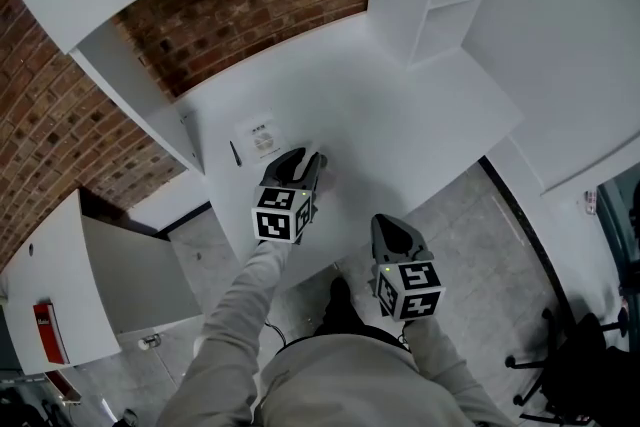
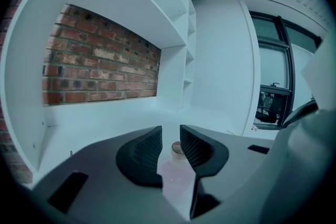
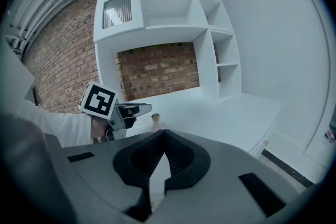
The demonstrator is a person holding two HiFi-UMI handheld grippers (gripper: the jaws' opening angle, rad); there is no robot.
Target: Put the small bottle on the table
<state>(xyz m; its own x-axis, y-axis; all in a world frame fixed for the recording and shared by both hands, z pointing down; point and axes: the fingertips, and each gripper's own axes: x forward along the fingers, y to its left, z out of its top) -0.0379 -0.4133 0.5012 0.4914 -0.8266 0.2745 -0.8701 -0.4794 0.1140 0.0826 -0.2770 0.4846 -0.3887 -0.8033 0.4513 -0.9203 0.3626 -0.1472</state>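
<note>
White desk (image 1: 400, 135) carries the small bottle (image 2: 177, 148) upright, so left gripper (image 2: 170, 134) jaws flank it slack — right gripper (image 3: 165, 134) clenched empty, unneeded.

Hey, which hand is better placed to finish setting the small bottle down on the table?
Left. The small clear pinkish bottle with a brown cap sits between the jaws of the left tool over the white table. The right tool is shut and hangs back off its edge.
</note>
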